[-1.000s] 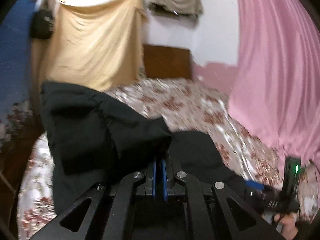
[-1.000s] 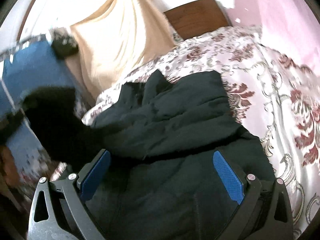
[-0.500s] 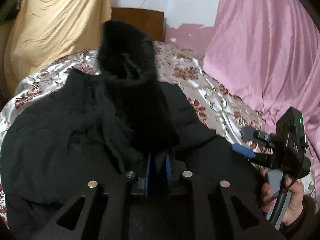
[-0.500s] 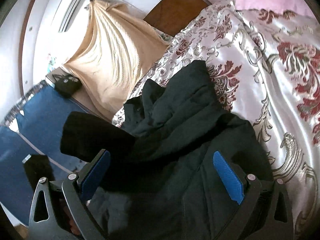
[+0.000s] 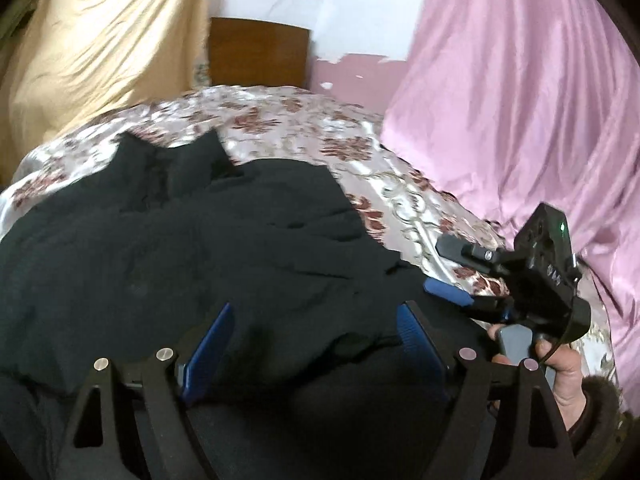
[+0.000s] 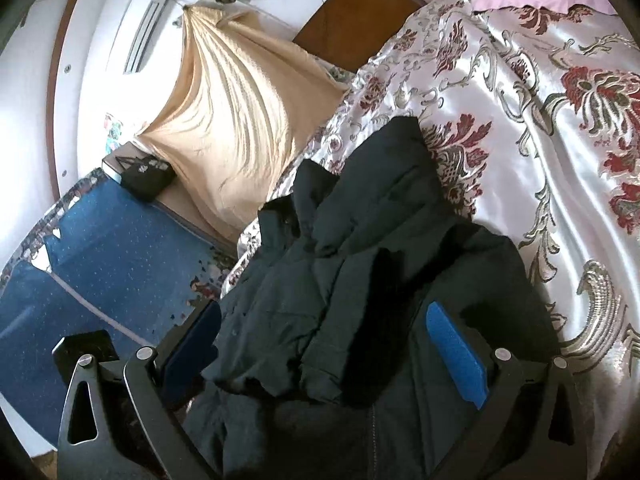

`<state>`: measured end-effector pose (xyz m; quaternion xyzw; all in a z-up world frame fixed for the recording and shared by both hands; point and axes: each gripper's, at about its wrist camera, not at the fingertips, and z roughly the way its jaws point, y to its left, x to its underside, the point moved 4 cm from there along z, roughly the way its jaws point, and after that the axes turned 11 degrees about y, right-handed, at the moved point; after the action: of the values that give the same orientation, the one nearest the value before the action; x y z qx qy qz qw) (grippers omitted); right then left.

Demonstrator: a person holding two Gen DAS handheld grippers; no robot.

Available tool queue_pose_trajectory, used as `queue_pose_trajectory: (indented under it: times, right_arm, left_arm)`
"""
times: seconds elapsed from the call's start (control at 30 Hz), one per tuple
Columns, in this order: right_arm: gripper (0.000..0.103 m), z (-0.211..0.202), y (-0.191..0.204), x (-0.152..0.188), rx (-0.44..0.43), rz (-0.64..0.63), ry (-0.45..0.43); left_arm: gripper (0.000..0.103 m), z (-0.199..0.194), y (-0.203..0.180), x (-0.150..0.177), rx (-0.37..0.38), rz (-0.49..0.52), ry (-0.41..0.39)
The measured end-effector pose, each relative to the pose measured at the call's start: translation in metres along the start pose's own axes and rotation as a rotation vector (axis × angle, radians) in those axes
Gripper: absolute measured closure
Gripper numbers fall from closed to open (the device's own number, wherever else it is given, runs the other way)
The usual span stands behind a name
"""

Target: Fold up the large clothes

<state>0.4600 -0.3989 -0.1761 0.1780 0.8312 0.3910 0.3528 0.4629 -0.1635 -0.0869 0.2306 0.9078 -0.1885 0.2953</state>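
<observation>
A large black padded jacket [image 5: 192, 248] lies on the bed with a sleeve folded across its body; it also shows in the right wrist view [image 6: 360, 280]. My left gripper [image 5: 316, 344] is open just above the jacket's near part, blue pads apart, holding nothing. My right gripper [image 6: 328, 352] is open over the jacket's lower right side. It appears in the left wrist view [image 5: 452, 272] at the jacket's right edge, held by a hand.
The bed has a satin floral cover [image 5: 312, 136] with a wooden headboard [image 5: 256, 56] behind. A pink curtain [image 5: 520, 100] hangs on the right, a yellow cloth [image 5: 96, 44] on the left. A blue surface [image 6: 80, 264] lies beside the bed.
My left gripper was shut on the black sleeve, carried it across the jacket, then opened and let it go. The sleeve now lies on the jacket. The right gripper stayed open.
</observation>
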Motion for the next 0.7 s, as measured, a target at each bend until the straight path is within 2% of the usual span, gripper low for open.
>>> queue_pose_trajectory:
  times: [0.13, 0.23, 0.3, 0.37, 0.4, 0.43, 0.47, 0.5, 0.57, 0.63, 0.7]
  right_arm:
    - [0.002, 0.019, 0.001, -0.001, 0.108, -0.015, 0.103]
    - [0.002, 0.039, 0.01, 0.002, 0.208, -0.078, 0.19]
    - [0.003, 0.052, 0.015, 0.005, 0.261, -0.118, 0.228]
    - [0.014, 0.054, 0.019, 0.005, 0.279, -0.143, 0.225]
    - [0.037, 0.054, 0.022, 0.006, 0.266, -0.15, 0.225]
    - [0.048, 0.054, 0.023, 0.006, 0.229, -0.142, 0.231]
    - [0.051, 0.055, 0.021, 0.007, 0.225, -0.124, 0.233]
    - [0.059, 0.055, 0.02, 0.006, 0.227, -0.121, 0.227]
    - [0.089, 0.049, 0.02, 0.004, 0.237, -0.124, 0.195]
    - [0.098, 0.038, 0.023, 0.001, 0.203, -0.14, 0.147]
    - [0.098, 0.024, 0.035, -0.007, 0.222, -0.192, 0.085]
  left_arm:
    - [0.018, -0.027, 0.035, 0.012, -0.118, -0.127, -0.034]
    - [0.012, -0.059, 0.077, 0.028, -0.234, -0.266, -0.08]
    - [0.011, -0.078, 0.105, 0.04, -0.275, -0.353, -0.1]
    - [0.008, -0.095, 0.134, 0.053, -0.306, -0.425, -0.112]
    - [0.008, -0.101, 0.144, 0.057, -0.319, -0.445, -0.113]
    - [0.008, -0.108, 0.155, 0.062, -0.339, -0.468, -0.109]
    - [0.008, -0.115, 0.168, 0.069, -0.366, -0.498, -0.099]
    - [0.008, -0.119, 0.176, 0.072, -0.378, -0.514, -0.095]
    - [0.008, -0.128, 0.189, 0.079, -0.395, -0.536, -0.096]
    - [0.008, -0.131, 0.196, 0.08, -0.407, -0.544, -0.094]
    - [0.008, -0.132, 0.204, 0.075, -0.422, -0.542, -0.096]
